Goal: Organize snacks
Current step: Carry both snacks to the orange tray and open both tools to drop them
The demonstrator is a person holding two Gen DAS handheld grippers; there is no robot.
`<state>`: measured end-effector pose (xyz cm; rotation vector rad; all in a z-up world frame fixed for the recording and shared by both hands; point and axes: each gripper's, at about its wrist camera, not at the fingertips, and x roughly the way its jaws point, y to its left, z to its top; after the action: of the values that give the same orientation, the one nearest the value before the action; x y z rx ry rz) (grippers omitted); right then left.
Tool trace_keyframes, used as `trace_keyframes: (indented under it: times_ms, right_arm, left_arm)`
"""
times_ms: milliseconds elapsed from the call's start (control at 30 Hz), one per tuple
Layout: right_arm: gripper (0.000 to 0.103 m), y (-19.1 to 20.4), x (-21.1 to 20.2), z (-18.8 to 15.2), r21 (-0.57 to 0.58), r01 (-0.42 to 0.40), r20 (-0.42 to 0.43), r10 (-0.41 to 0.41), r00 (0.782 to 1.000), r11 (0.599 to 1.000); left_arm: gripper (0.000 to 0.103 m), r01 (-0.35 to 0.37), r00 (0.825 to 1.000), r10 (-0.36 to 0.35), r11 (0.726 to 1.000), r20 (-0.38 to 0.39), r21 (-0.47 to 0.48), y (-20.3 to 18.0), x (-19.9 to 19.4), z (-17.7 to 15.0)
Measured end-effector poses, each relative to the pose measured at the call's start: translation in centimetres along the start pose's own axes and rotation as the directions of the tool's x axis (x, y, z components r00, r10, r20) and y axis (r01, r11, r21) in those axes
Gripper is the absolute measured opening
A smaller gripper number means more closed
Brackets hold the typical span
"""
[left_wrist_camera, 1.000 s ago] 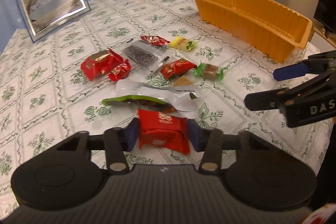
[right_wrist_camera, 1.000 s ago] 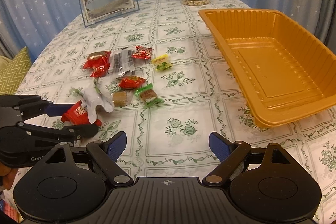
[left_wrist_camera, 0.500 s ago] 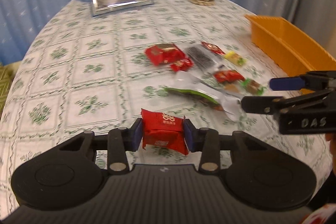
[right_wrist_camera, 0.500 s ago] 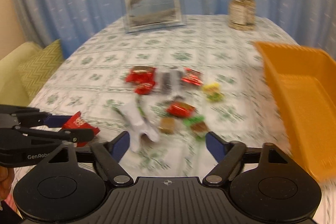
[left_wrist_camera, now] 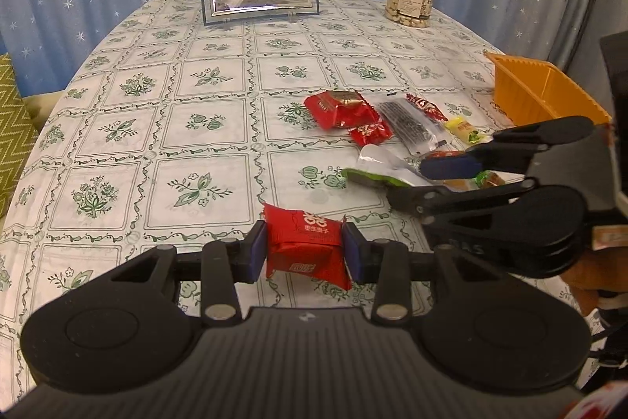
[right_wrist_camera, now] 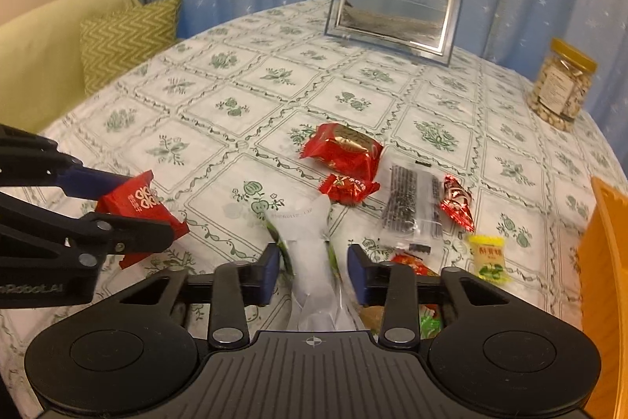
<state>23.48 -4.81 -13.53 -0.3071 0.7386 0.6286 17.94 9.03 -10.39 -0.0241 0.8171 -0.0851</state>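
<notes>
Red packet [left_wrist_camera: 304,248] with white characters, glossy and crimped at its ends, sits low centre of the left view, clamped in the left gripper [left_wrist_camera: 305,251]. Right gripper [right_wrist_camera: 314,273] stands apart around a white-green pouch [right_wrist_camera: 312,254].

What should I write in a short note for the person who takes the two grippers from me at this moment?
Left gripper: shut on the red square snack, held above the tablecloth.
Right gripper: open, its fingers on both sides of the white-and-green packet; not gripping yet.
Orange tray: at the right edge of the table; the visible part holds no snack.
Done: one snack picked up.
Left: put it in the tray, then the packet, the large red pack, the small red candy, the clear dark packet, the red foil candy and the yellow candy.
</notes>
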Motion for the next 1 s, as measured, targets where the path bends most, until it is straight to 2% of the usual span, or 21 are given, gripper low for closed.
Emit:
trace_keyframes:
  times_ms: [200,533,767,1000]
  right_arm:
    - [0.028,-0.3,-1.3,-0.3,0.065,0.015,0.011,-0.016,1.000,0.998]
    - [0.027,-0.9,-7.2,-1.5,0.199,0.050,0.067,-0.065,0.996,0.979]
    - [0.027,-2.6,-12.5,-2.3,0.289,0.090,0.109,-0.126,0.986,0.953]
    - [0.027,-5.6,-17.4,-3.3,0.359,0.141,0.134,-0.201,0.970,0.923]
  left_arm:
    - [0.037,0.003,1.000,-0.003,1.000,0.006,-0.004,-0.4,-0.6,0.0]
    - [0.037,0.005,0.999,-0.004,1.000,0.032,-0.028,-2.5,-3.8,0.0]
    - [0.037,0.025,0.998,-0.024,1.000,0.054,-0.011,-5.6,-6.3,0.7]
    - [0.037,0.080,0.993,-0.082,0.996,0.078,0.032,-10.3,-7.4,2.1]
